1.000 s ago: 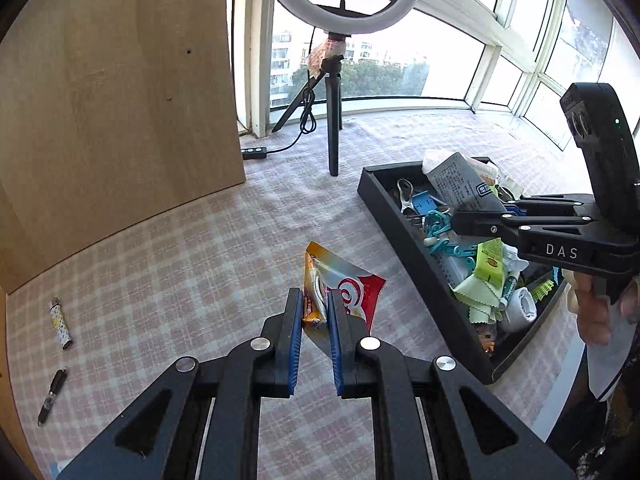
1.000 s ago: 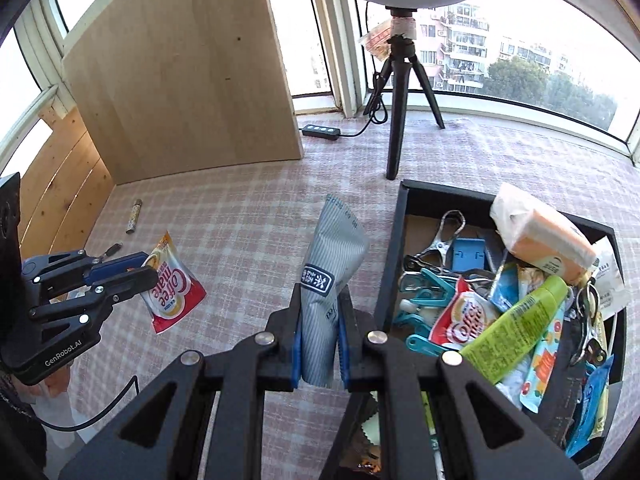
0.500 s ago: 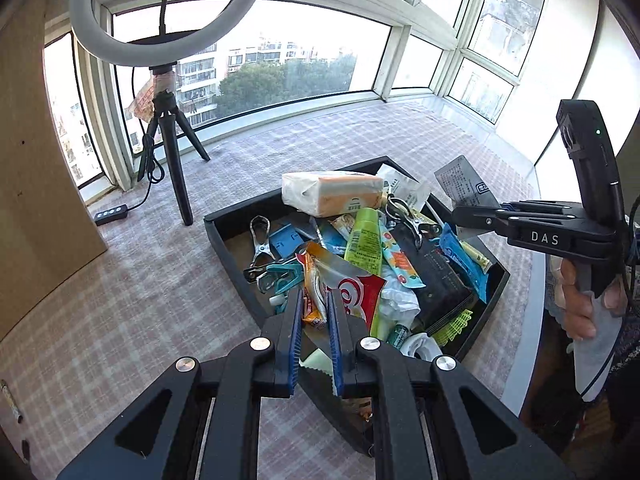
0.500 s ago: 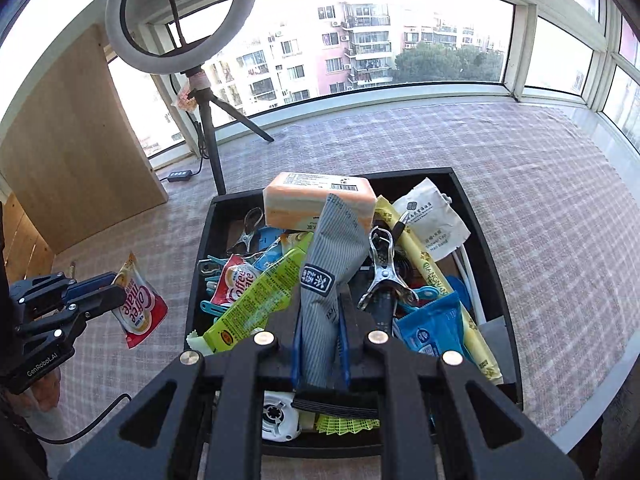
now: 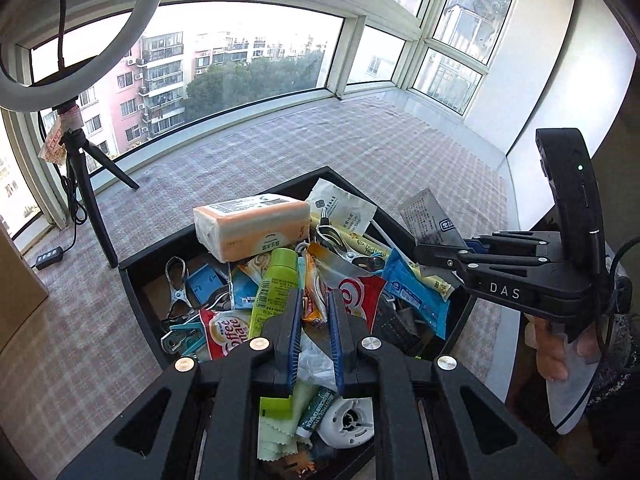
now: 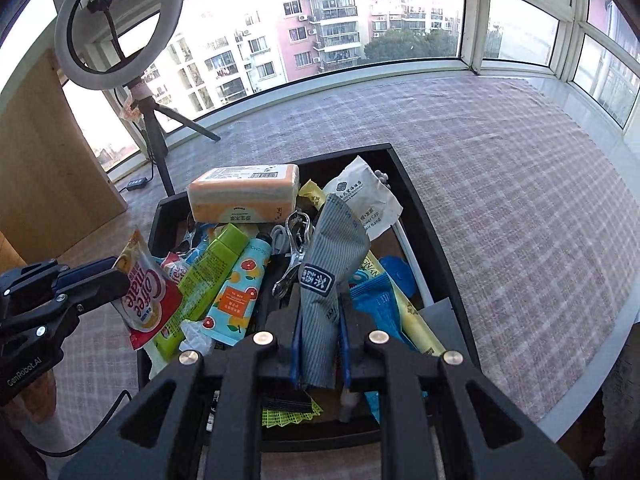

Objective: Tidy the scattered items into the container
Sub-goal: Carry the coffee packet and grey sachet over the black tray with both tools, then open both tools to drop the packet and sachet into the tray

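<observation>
Through my left wrist camera, my left gripper is clamped on a red and white sachet, which sticks out ahead of the blue pads and hangs over the black tray directly below and in front of me. The tray is heaped: an orange tissue pack lies at the far side, a green tube just left of my fingers, a second coffee sachet lower left, and a blue packet to the right. A white round gadget sits under my jaws, near the tray's close edge. Off to my right, my right gripper pinches a grey striped pouch above the tray's right rim. A ring light on a tripod stands far left on the checked cloth. Through my right wrist camera, my right gripper is closed on the grey striped pouch, upright between the pads, with the tray spread beneath and ahead. The tissue pack is at the far end, a white bag beyond the pouch tip, the green tube and a citrus-print tube to the left. My left gripper comes in from the left, gripping the coffee sachet over the tray's left edge.
</observation>
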`<control>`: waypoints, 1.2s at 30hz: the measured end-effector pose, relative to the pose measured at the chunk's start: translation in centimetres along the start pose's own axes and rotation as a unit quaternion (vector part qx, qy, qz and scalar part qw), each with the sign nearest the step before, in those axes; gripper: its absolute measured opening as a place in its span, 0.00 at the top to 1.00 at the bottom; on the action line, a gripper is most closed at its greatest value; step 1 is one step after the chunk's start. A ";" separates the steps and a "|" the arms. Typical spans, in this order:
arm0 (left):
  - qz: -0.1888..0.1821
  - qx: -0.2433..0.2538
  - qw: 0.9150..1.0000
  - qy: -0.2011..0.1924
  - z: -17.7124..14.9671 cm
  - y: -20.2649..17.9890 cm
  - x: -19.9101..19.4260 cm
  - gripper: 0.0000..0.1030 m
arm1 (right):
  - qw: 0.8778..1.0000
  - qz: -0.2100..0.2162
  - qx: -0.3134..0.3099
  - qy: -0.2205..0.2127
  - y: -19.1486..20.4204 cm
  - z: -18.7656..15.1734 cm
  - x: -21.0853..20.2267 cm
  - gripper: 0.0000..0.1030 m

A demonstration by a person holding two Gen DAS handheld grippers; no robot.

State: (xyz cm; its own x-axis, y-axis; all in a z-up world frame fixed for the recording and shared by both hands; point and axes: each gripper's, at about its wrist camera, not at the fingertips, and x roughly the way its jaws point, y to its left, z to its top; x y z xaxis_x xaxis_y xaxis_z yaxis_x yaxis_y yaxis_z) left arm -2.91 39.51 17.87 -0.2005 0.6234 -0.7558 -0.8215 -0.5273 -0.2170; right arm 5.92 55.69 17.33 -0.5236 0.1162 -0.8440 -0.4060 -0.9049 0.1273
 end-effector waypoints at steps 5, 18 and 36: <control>0.021 0.004 1.000 -0.003 0.2 -0.1 0.4 0.58 | 1.000 -0.014 -0.017 -0.017 0.7 -0.1 -0.5 0.50; 0.067 -0.027 0.997 -0.012 -2.3 3.9 -3.8 0.58 | 1.000 0.005 -0.020 -0.014 2.9 0.1 -1.1 0.50; 0.179 -0.100 0.979 -0.006 -13.3 10.8 -14.6 0.57 | 0.989 0.054 -0.141 -0.001 16.8 -2.3 -1.6 0.37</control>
State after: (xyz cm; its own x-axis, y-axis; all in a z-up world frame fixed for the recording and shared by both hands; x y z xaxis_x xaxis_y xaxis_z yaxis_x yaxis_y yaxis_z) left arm -1.73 17.06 18.41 -0.4630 0.3845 -0.7986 -0.5768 -0.8149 -0.0579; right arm 1.67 39.37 19.62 -0.5541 0.0133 -0.8323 -0.1233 -0.9902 0.0662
